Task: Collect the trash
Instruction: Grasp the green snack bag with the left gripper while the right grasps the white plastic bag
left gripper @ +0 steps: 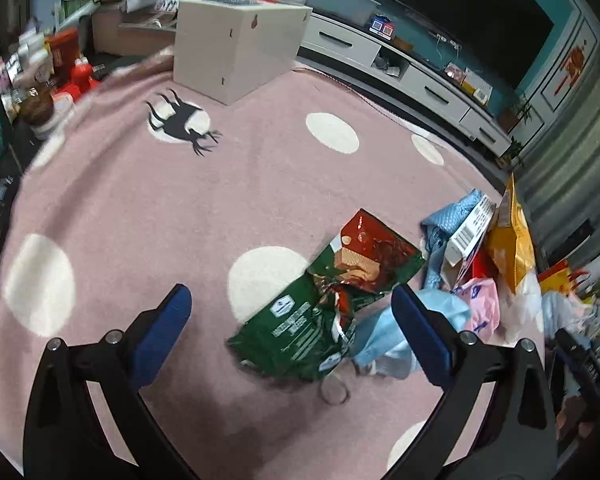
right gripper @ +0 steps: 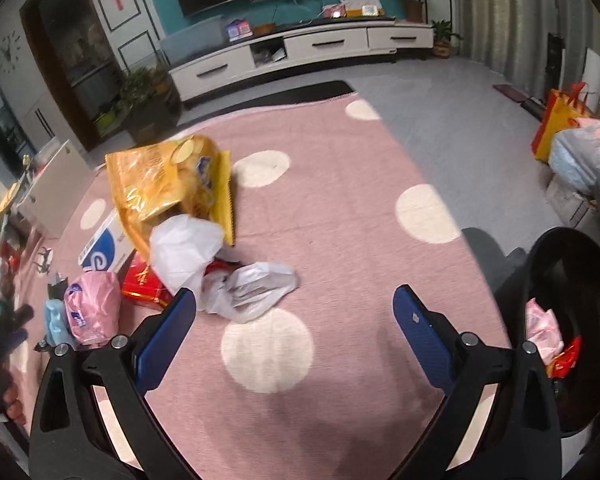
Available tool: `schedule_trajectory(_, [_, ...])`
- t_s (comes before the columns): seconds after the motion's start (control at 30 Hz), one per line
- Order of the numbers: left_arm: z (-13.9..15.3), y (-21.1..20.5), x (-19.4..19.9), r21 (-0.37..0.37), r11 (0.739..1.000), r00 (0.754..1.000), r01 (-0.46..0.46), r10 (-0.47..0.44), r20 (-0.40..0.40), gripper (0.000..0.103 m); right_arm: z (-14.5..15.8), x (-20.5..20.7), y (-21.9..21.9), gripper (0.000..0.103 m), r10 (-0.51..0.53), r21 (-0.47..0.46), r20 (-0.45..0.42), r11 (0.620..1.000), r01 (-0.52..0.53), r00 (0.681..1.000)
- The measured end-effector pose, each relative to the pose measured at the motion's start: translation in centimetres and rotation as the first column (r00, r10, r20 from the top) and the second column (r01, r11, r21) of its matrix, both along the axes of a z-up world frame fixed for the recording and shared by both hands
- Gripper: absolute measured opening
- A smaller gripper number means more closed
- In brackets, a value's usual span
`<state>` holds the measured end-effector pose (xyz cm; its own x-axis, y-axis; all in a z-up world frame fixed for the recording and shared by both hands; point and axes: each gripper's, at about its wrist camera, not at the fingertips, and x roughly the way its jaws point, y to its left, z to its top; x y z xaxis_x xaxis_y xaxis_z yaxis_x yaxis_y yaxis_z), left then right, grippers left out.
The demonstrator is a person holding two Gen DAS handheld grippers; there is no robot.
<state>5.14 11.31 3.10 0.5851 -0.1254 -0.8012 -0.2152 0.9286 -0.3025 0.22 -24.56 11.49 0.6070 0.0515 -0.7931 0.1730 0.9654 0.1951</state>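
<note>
- Rug [left gripper: 220, 200]: pink, with white dots and one black beetle figure [left gripper: 184, 120].
- Snack bag [left gripper: 324, 300]: green below, red above, white print.
- Crisp bag [right gripper: 168, 188]: yellow-orange, glossy.
- Plastic bag [right gripper: 236, 280]: white, crumpled.
- Packet [right gripper: 92, 304]: pink with a blue mark.
- Carton [right gripper: 104, 244]: white with blue lettering.
- Bin [right gripper: 572, 280]: black.
- Finger pads [right gripper: 164, 336]: blue on black arms.

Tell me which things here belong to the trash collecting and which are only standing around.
Job: green wrapper, yellow bag, white plastic bag, pink packet, black bin.
Standing around: white box, TV cabinet, potted plant.
</note>
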Motion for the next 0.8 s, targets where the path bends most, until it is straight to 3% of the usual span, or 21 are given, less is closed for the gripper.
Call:
schedule_trajectory(0.1, [-1.0,-0.6,1.4,-0.064,0.997,0.999,0.046,-0.046,0.0,0.099,-0.2,0.8,0.6,0.097,0.002,0.041,-0.011,0.999,-0.002,1.0])
schedule_trajectory(0.23, [-2.8,-1.0,3.4,-0.102,0.992,0.997,0.072,-0.076,-0.035,0.087,0.4,2.8,2.3,0.097,0.022,0.072,0.005,0.997,-0.023,1.0])
schedule_trajectory(0.43, [-2.9,-1.8,3.5,-0.052,0.996,0.997,0.078,-0.079,-0.021,0.067,-0.8,6.1,5.5,0.097,0.082,0.043,-0.007,0.996,-0.082,0.997])
schedule_trajectory(0.53, [-3.0,-2.2,3.4,-0.043,0.997,0.997,0.07,-0.071,-0.018,0.064,-2.1,6.8,6.7,0.094,0.115,-0.004,-0.022,0.993,-0.115,0.993])
schedule_trajectory(0.6, [-3.0,-2.4,3.3,-0.041,0.997,0.998,0.067,-0.068,-0.017,0.059,-3.0,6.9,7.2,0.089,0.126,-0.039,-0.041,0.991,-0.127,0.991])
schedule_trajectory(0.67, [-3.1,-2.4,3.2,-0.043,0.998,0.999,0.05,-0.051,-0.018,0.046,-3.7,6.8,7.2,0.082,0.135,-0.052,-0.058,0.989,-0.138,0.989])
schedule_trajectory(0.8, [-3.0,-1.9,2.6,-0.09,0.996,1.0,0.016,-0.019,-0.024,0.043,-4.5,6.6,7.1,0.058,0.153,-0.052,-0.088,0.986,-0.158,0.984])
